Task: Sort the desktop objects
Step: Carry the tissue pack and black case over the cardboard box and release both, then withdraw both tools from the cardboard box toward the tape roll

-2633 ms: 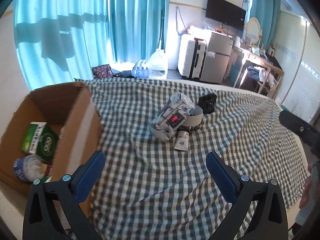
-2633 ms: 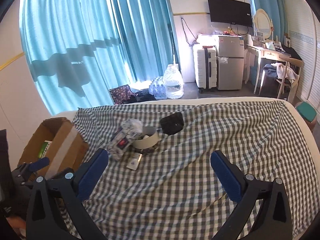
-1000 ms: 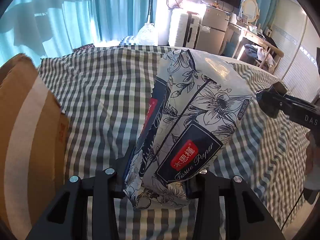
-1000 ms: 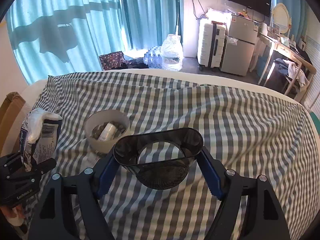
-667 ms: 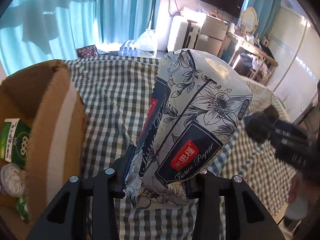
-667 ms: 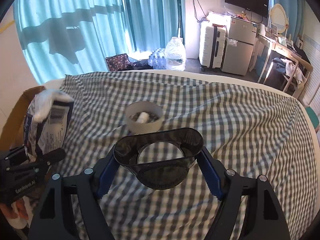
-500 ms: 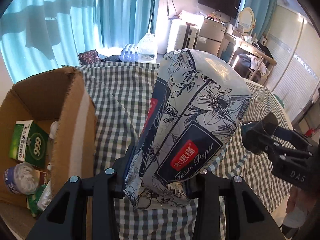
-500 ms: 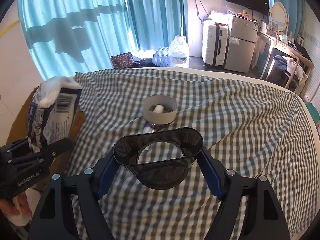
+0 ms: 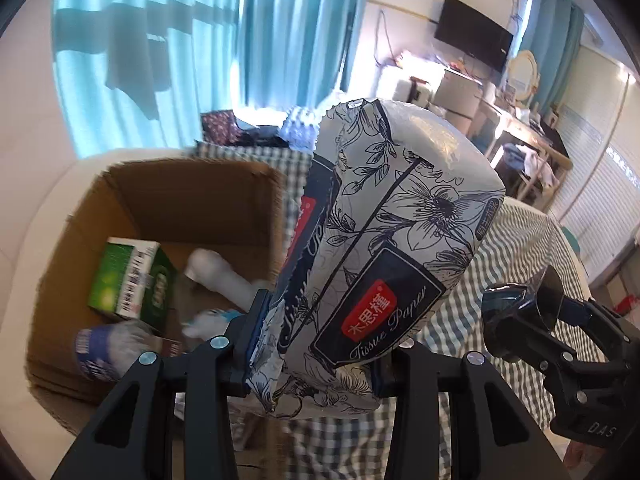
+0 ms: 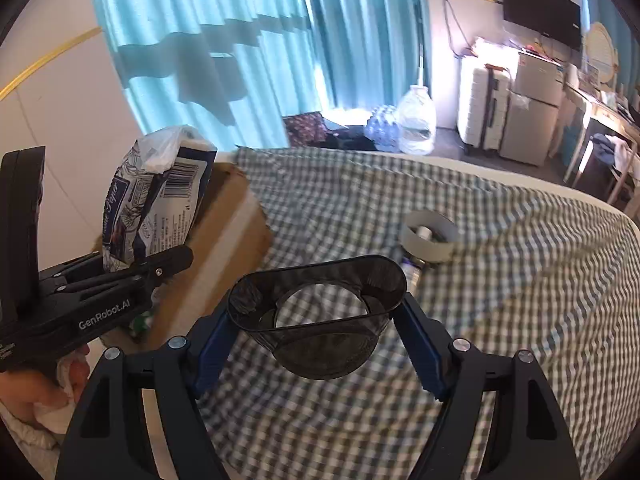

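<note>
The left tool point(image 9: 316, 354) is clamped on a soft plastic pack of tissues printed with dark line-drawn flowers and a red label point(image 9: 384, 248), its two pads pressing the lower end of the pack from either side. The pack stands up and forward from the left tool, tilted, and fills the middle of the left wrist view. Below and to the left of this tool lies an open brown cardboard box point(image 9: 192, 196). Inside the box are a green carton with a white barcode label point(image 9: 128, 280), a white bottle-like thing point(image 9: 216, 276), blurred, and a round blue and white container point(image 9: 108, 348) nearest the tool.

The right tool point(image 10: 316, 332) grips a dark smoky translucent plastic cup with an oval rim point(image 10: 320, 316), its blue pads pressed against the cup's two narrow ends; the cup's mouth faces up and forward. Ahead of the right tool and slightly to its right, a pale grey round bowl point(image 10: 430, 236) rests on the green and white checked cloth point(image 10: 520, 280) covering the surface, with a small white item inside it. A small tube-like thing lies just beside the bowl, too blurred to name.

In the right wrist view the left tool with its tissue pack appears to the left, over the cardboard box, held by a person's hand point(image 10: 36, 392).
</note>
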`<state>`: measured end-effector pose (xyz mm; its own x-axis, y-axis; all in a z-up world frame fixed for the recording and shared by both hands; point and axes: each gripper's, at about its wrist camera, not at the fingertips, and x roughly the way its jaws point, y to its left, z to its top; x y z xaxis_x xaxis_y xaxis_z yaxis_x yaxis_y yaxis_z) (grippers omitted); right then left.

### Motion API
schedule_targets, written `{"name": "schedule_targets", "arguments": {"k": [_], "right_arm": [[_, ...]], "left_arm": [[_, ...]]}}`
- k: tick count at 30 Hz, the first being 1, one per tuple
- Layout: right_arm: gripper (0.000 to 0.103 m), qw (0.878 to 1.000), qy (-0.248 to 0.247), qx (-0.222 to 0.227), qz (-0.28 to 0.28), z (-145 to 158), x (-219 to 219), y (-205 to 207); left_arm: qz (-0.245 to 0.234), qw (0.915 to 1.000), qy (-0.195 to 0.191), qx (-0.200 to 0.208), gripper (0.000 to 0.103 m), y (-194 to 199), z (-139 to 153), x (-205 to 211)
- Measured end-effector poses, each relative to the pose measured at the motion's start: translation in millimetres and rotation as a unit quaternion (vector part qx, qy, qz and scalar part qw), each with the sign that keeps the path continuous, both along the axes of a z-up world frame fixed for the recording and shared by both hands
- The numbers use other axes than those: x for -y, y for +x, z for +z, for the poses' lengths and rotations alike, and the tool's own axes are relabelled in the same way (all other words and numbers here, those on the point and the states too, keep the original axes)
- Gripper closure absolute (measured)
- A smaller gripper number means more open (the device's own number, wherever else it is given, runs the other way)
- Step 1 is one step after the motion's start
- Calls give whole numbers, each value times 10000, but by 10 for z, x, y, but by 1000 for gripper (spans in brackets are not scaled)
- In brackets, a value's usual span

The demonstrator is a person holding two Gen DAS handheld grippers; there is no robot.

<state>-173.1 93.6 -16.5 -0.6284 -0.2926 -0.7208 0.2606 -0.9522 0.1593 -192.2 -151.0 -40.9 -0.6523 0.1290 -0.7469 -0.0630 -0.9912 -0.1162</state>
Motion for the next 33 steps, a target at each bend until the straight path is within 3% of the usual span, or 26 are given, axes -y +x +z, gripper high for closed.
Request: {"name": "schedule_targets", "arguments": {"k": [6,10,16,19,20,22,23,25,33], "right_arm": [[27,9983,-134,-133,544,142,596,-92],[27,9950,-170,-157,968,133,1029,-201],[27,9900,-552,97,1292,11,1438,-355],[27,9885,-459,173,1431,-52,1624,-381],[26,9879,-437,191,1479,-67,1698,-392],[23,9849,-611,271,1594,-73,1790,-400],[19,9823,-789,305,1671,-58,1814,-409],[1,9833,-926,126,1560,37,1797,-373],[0,9870,-676,-677,1290,441,1371,-136]], "left_arm": [[662,9976,-207,-44,62,-41,93,619],[995,9944,-330,118,62,-41,-2,979],[1185,9915,-455,285,62,47,-172,1267],[1371,9888,-479,337,61,69,-226,1395],[1416,9883,-484,299,55,87,-221,1417],[1528,9865,-513,278,25,104,-221,1449],[1649,9839,-615,308,1,104,-224,1453],[1678,9827,-732,294,0,128,-228,1426],[1521,9858,-627,346,0,247,-202,1176]]}}
